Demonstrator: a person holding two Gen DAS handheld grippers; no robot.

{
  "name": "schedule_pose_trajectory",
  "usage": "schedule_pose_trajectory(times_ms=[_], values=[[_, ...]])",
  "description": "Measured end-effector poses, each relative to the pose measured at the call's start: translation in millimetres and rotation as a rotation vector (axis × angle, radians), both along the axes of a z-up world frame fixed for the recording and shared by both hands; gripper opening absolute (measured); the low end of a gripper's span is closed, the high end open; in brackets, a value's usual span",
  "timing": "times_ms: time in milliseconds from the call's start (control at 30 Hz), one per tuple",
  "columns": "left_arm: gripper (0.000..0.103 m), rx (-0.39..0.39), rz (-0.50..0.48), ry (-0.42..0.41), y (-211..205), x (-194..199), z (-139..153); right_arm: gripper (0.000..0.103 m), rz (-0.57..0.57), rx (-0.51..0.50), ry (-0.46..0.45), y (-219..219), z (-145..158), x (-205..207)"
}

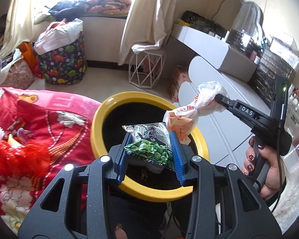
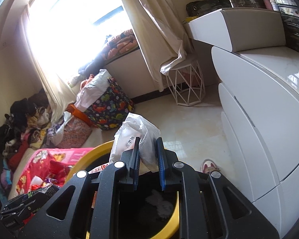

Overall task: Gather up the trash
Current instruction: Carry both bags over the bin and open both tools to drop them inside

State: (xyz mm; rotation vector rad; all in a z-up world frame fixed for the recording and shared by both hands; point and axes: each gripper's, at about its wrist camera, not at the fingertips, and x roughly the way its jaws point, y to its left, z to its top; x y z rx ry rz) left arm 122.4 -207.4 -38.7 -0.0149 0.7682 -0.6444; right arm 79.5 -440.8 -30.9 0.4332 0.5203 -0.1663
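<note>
A: Trash first: where is it?
B: A green snack wrapper [image 1: 149, 149] is pinched in the left tongs [image 1: 150, 155] right above the yellow-rimmed bin [image 1: 101, 123]. A knotted white plastic bag [image 1: 201, 103] is clamped in the right tongs [image 2: 148, 155], hanging over the bin's far rim.
A: So both tongs are closed on something?
B: Yes, each grips its piece. A hand [image 1: 267, 171] holds the right tool's handle. A red blanket [image 1: 39, 135] lies just beside the bin.
</note>
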Motion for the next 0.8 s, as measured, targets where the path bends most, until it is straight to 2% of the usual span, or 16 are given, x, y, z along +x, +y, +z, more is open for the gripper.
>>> schedule_pose_trajectory(times_ms=[400,500,600,667,700,733,800], values=[[0.032,0.043,-0.009,0.024,-23,11,-22,0.016,-0.001,-0.053,0.063,0,-16,6],[0.033,0.056,0.004,0.025,-23,14,-24,0.022,0.036,-0.039,0.082,1,-19,12],[0.045,0.055,0.013,0.026,-23,15,-25,0.029,0.048,-0.027,0.092,3,-22,13],[0.064,0.052,0.023,0.016,-22,14,-24,0.039,0.048,-0.008,0.092,2,-23,13],[0.079,0.042,0.036,0.012,-19,14,-23,0.045,0.043,-0.004,0.09,2,-23,12],[0.086,0.03,0.044,0.012,-18,14,-22,0.048,0.038,-0.003,0.085,1,-23,11],[0.092,0.014,0.064,0.013,-14,14,-21,0.054,0.032,0.0,0.079,2,-22,10]])
